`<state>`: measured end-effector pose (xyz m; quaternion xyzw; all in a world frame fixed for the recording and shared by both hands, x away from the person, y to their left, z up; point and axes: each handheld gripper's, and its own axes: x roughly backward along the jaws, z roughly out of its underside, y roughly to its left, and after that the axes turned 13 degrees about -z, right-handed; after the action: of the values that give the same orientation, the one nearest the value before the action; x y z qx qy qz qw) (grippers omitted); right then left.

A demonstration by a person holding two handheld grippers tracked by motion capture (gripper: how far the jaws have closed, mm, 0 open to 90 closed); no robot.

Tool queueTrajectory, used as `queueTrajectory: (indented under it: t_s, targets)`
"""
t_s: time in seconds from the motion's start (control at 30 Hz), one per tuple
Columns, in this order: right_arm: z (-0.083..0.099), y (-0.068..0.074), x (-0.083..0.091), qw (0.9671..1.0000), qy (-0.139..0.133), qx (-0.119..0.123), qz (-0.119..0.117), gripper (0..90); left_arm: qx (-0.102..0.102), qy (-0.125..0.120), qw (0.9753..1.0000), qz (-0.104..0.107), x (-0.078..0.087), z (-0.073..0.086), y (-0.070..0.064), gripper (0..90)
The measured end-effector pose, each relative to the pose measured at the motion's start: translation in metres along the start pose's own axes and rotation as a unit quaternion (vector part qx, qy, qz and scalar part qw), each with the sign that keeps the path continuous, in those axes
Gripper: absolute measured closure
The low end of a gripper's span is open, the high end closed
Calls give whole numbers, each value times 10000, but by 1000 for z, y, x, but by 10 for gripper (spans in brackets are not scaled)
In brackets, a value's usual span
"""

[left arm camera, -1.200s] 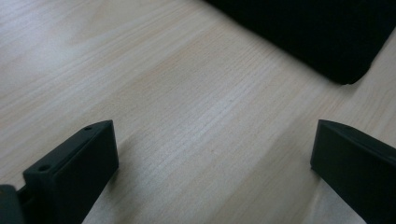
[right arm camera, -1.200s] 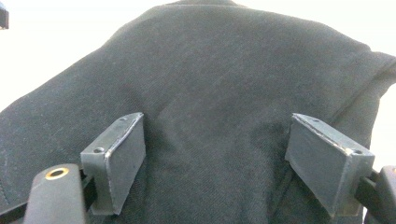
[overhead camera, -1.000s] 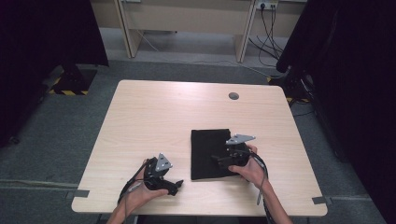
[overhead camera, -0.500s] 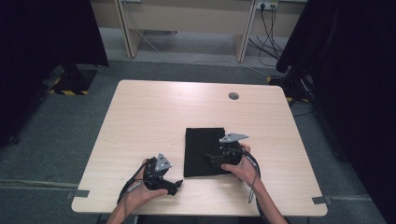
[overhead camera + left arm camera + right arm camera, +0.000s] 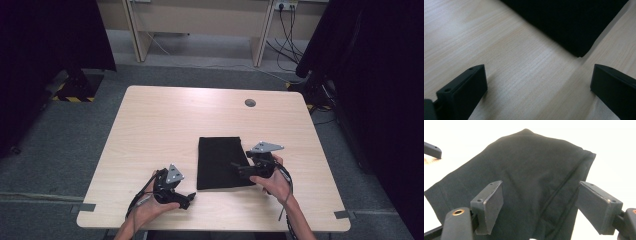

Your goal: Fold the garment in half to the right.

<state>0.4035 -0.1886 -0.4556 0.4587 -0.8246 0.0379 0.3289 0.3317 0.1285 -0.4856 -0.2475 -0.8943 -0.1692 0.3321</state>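
My flat black folded cloth (image 5: pixel 220 162) lies on the pale wooden surface (image 5: pixel 165 125), near my edge. It looks neatly folded already. My right tool (image 5: pixel 240 169) hangs spread over its right side. My left tool (image 5: pixel 189 201) waits spread beside its near corner, holding nothing.

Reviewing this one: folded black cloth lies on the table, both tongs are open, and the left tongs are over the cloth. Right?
Not quite. It is the right tongs that are over the black cloth, as the high view shows. The left tongs are open over bare table beside the cloth's near corner.
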Motion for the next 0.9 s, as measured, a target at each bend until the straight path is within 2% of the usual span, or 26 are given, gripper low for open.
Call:
queueTrajectory:
  t_s: [0.17,0.3,0.47,0.9]
  targets:
    - [7,-2,5,10000,19,-21,-26,225,5,0,10000,-4,0,0,0,0]
    - [11,-4,10,10000,1,-65,2,173,7,1,10000,-6,0,0,0,0]
    - [12,-5,14,10000,-8,-73,22,159,9,0,10000,-8,0,0,0,0]
    - [22,-6,28,9999,-40,-89,69,159,13,1,10000,-9,0,0,0,0]
